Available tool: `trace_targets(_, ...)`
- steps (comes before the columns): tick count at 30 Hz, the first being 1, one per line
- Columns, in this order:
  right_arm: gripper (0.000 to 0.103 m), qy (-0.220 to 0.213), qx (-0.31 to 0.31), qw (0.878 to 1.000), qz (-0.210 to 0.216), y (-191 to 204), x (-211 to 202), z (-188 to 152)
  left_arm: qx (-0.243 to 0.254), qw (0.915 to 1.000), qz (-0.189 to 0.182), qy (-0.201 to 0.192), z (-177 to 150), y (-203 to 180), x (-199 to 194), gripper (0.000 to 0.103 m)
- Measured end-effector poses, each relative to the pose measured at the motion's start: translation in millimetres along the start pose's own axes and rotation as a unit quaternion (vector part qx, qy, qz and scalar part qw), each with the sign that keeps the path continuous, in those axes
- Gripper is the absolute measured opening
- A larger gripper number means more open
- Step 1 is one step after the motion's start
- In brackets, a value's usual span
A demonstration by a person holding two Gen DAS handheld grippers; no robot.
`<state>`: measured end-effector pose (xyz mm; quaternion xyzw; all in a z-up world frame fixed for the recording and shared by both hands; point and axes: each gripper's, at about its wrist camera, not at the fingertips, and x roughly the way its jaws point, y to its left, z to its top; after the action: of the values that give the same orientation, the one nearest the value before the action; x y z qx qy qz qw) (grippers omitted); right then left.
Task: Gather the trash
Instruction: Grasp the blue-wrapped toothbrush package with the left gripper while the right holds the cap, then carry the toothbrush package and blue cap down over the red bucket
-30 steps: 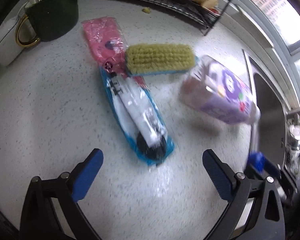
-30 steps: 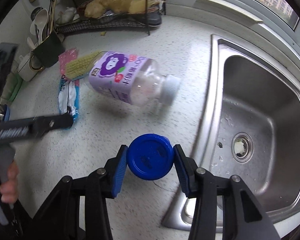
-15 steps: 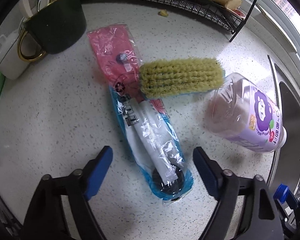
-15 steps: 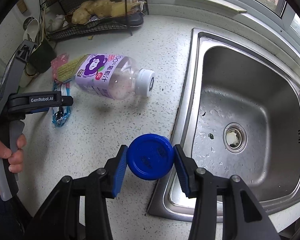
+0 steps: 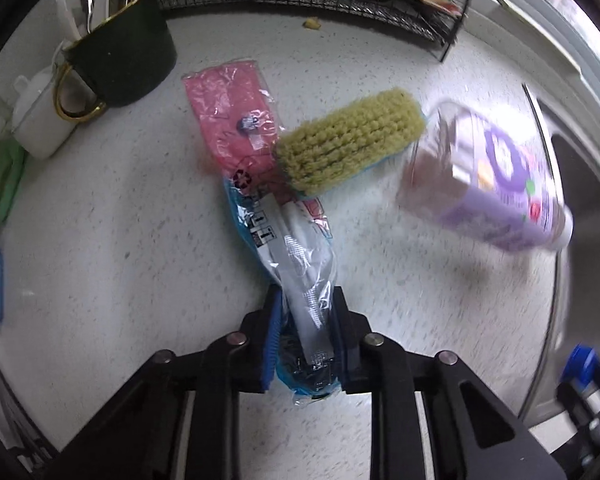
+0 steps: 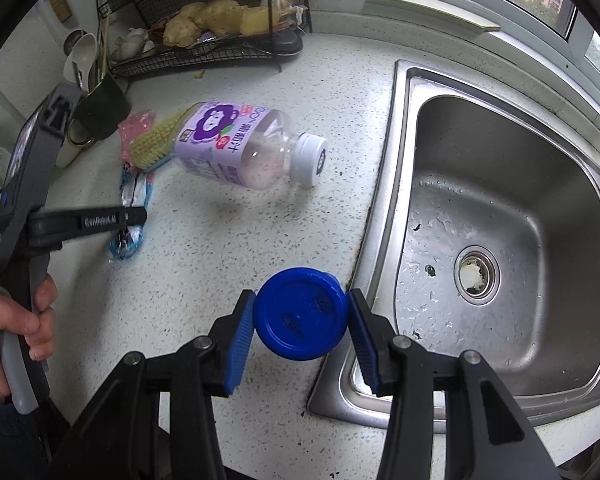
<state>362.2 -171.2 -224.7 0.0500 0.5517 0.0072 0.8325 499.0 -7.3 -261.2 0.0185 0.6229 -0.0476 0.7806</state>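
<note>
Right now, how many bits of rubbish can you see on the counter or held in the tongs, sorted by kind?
Plastic wrappers: 2, a blue one and a pink one
Bottles: 1, purple label
Loose lids: 1, blue
Total: 4

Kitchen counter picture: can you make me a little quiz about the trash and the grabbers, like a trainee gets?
1. True or false: the bottle stands upright.
2. What does the right tool hold? A) brush B) blue lid C) mug
3. The left tool has just been closing on the ____.

Key: 1 false, it lies on its side. 2 B, the blue lid. 3 wrapper; the brush lies over its far end.
</note>
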Motion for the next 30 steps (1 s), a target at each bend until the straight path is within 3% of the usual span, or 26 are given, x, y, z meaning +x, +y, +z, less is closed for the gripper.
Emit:
trace_targets(11, 0.043, -0.024, -0.033, 0.999, 0.029, 12, -20, -14, -0.035, 0.9991, -0.022, -0.012, -63, -14, -39, 0.018)
trace_targets(22, 0.043, -0.058, -0.08, 0.993, 0.064, 14, -55, -47, -0.053, 0.9927, -0.056, -0.092, -143, -13, -126, 0.018)
trace_targets(30, 0.043, -0.083, -0.11, 0.987, 0.084, 0, -89, -86, -0.062, 0.9884, -0.057, -0.127, -206, -45, -167, 0.018)
